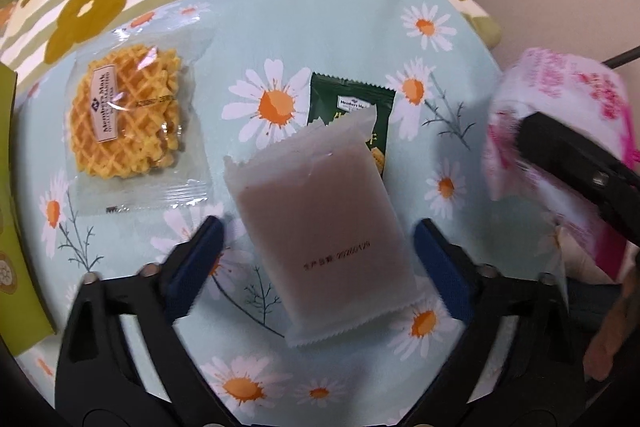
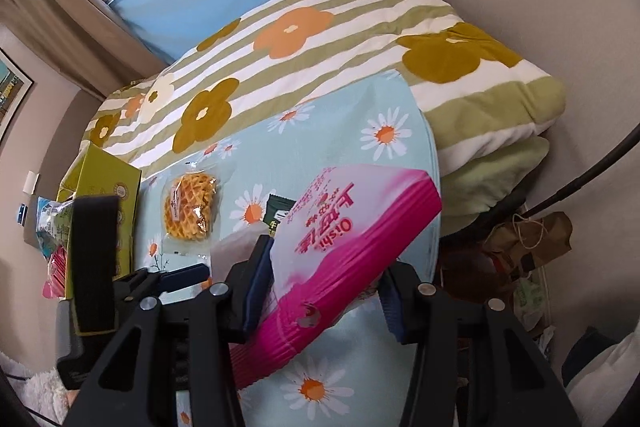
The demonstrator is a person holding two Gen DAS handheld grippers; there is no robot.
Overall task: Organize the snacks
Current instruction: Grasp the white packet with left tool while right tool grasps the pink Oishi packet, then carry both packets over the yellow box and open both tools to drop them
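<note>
Left wrist view: your left claw [image 1: 316,247] points steeply down over the daisy-print table [image 1: 440,39], its jaws wide apart and gripping nothing, with the translucent white packet [image 1: 320,219] lying flat between the two blue pads [image 1: 200,251] and touching neither. Beyond the claw, partly under the packet's far end, lies the dark green packet [image 1: 348,103]; beyond and to the left of the claw sits the wrapped waffle [image 1: 124,115]. To do this step well, lower until both pads flank the packet's long edges, centre it, then close gently, since the thin wrapper will likely crumple or slip; lift straight up so the green packet beneath is not dragged. Right wrist view: your right claw [image 2: 324,279] is closed on the pink Oishi bag [image 2: 352,227], pinched across its lower part and raised clear of the table, the bag tilting up and away from the claw. The green box [image 2: 108,187] stands to the left of this claw, behind your left claw. Keep the bag well to the right while the left claw works.
</note>
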